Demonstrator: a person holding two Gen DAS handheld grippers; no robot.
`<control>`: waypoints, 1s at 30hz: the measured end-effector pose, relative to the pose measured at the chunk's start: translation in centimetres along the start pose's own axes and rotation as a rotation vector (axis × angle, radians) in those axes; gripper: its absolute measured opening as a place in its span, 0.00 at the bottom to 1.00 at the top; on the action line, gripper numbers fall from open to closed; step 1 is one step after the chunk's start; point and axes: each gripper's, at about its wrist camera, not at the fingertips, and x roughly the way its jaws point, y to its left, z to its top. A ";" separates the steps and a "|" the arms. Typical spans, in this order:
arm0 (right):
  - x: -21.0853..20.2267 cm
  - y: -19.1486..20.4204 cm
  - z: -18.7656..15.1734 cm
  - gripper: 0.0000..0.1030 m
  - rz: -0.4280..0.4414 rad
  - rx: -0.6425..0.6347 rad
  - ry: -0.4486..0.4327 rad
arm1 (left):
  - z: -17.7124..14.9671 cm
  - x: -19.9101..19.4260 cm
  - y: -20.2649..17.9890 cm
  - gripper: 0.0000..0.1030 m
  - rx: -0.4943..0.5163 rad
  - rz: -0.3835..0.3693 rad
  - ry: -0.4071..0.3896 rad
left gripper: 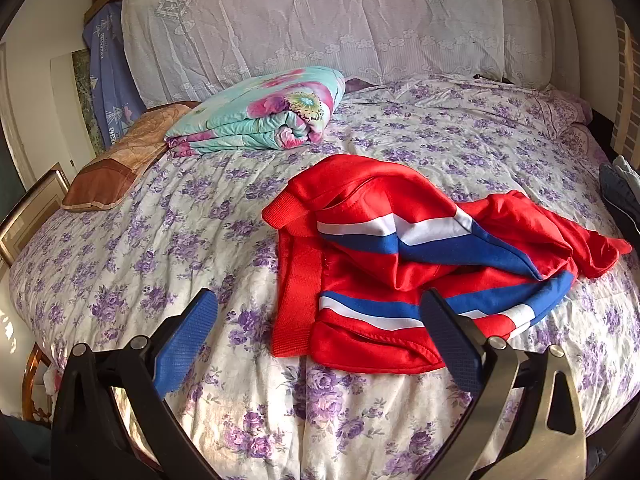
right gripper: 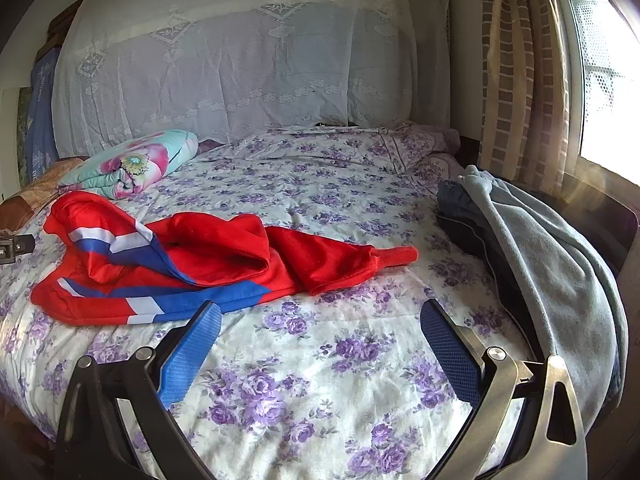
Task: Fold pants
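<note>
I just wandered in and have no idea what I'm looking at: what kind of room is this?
Most likely a home bedroom. A wide bed with a purple-flowered sheet fills the view, a folded floral quilt lies near its head, and a curtain hangs beside a bright window. Crumpled red pants lie on the bed.

Flowered bed (left gripper: 160,240); crumpled red pants (left gripper: 400,256)

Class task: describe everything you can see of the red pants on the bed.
The red pants are soft knit fabric with white and blue stripes and a ribbed red waistband. They lie crumpled and unfolded on the floral bedsheet, legs bunched and twisted, one narrow end trailing toward the window side. Only the sheet touches them; both open grippers hover short of them.
</note>
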 end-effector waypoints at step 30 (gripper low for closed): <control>2.0 2.3 3.8 0.93 0.155 -0.195 0.010 | 1.3 2.8 1.3 0.96 0.066 0.061 0.006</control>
